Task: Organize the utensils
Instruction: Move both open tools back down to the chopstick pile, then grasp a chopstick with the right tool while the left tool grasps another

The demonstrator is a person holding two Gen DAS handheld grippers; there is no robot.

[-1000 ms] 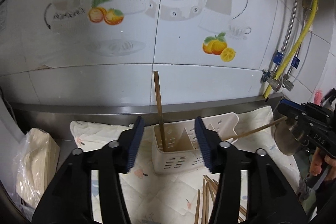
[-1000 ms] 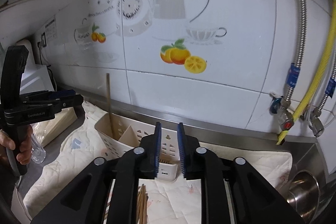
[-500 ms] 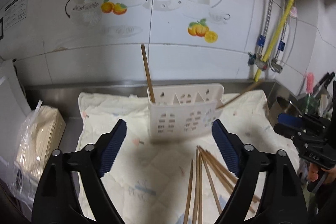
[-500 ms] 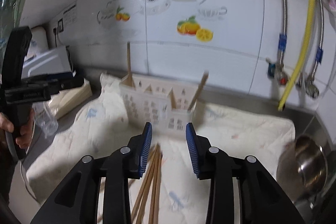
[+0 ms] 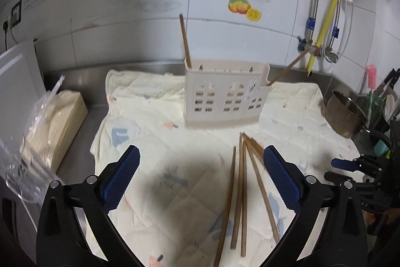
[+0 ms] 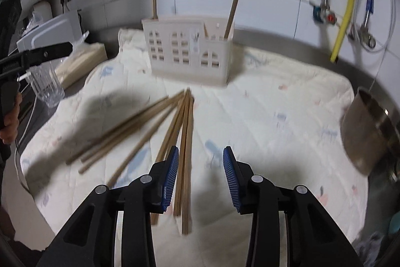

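Chopsticks (image 6: 180,131) lie fanned on the quilted cloth (image 6: 275,101), bare cloth at their right. The left gripper (image 5: 200,177) is opening wide, empty. The right gripper (image 6: 201,174) is opening, still narrow, over the bundle's near ends, gripping nothing.

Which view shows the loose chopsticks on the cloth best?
The right wrist view: the loose chopsticks fan out nearly whole across the cloth. The left wrist view shows fewer chopsticks, partly hidden behind a gripper finger.
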